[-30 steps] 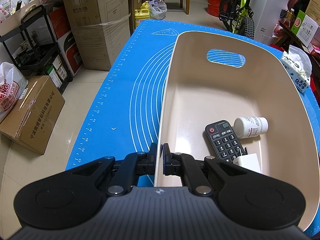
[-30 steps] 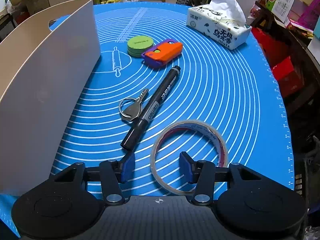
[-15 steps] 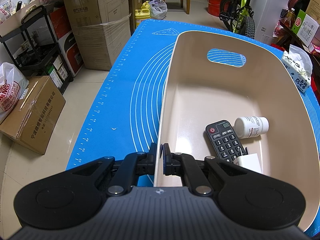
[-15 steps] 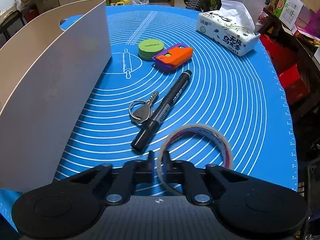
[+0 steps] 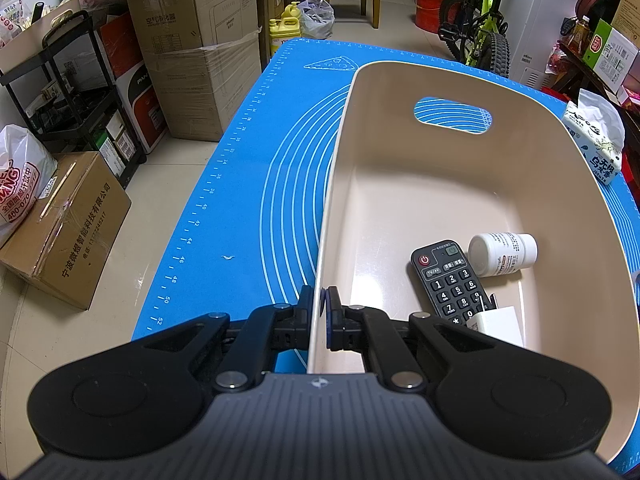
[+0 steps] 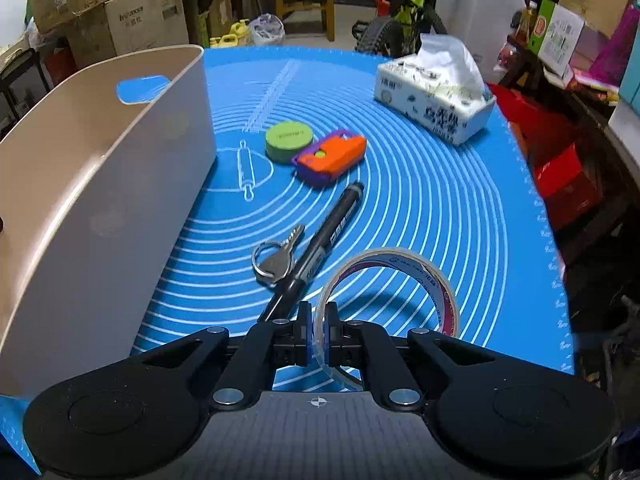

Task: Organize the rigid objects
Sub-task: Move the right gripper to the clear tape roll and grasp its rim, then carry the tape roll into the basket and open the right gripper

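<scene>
My left gripper (image 5: 319, 312) is shut on the near left wall of the beige bin (image 5: 440, 184). Inside the bin lie a black remote (image 5: 450, 280), a white pill bottle (image 5: 502, 254) and a white block (image 5: 498, 326). My right gripper (image 6: 319, 334) is shut on the rim of a clear tape roll (image 6: 394, 280) and holds it tilted up above the blue mat (image 6: 440, 208). On the mat lie a black marker (image 6: 320, 252), a key on a ring (image 6: 276, 258), an orange and purple case (image 6: 330, 156) and a green disc (image 6: 288, 140). The bin (image 6: 100, 184) stands to the left.
A tissue pack (image 6: 434, 102) sits at the far right of the mat; it also shows in the left wrist view (image 5: 596, 140). Cardboard boxes (image 5: 200, 48) and a black shelf cart (image 5: 64, 92) stand on the floor left of the table. A bicycle (image 5: 484, 12) stands behind it.
My right gripper shut on the tape roll's rim and lifted it off the mat, tilting it up. The left gripper stayed shut on the bin wall.
</scene>
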Tool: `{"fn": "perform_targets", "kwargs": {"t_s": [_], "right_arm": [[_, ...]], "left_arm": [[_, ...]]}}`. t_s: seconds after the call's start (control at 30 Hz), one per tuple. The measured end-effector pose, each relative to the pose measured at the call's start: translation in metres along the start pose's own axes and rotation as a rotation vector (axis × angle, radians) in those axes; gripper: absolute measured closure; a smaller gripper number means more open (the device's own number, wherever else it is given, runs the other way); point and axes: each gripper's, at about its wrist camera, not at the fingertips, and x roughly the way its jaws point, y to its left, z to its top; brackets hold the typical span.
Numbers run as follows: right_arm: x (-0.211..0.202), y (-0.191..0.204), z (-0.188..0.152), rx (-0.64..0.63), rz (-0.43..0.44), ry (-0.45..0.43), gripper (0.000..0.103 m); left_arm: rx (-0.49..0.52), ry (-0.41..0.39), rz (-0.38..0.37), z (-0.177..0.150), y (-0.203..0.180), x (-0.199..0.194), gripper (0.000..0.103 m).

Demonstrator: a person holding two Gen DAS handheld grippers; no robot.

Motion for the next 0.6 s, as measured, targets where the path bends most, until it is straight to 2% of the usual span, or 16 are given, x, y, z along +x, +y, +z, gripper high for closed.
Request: {"fn": "perform_targets", "kwargs": {"t_s": [0.33, 0.6], "right_arm": [[-0.039, 0.009, 0.020, -0.024, -0.004, -0.136, 0.086], [-0.063, 0.029, 0.052, -0.035, 0.020, -0.268, 0.086]], "left_arm": [[-0.001, 0.000, -0.001, 0.000, 0.001, 0.000, 0.096], [-0.001, 0.000, -0.001, 0.000, 0.001, 0.000, 0.096]]}}
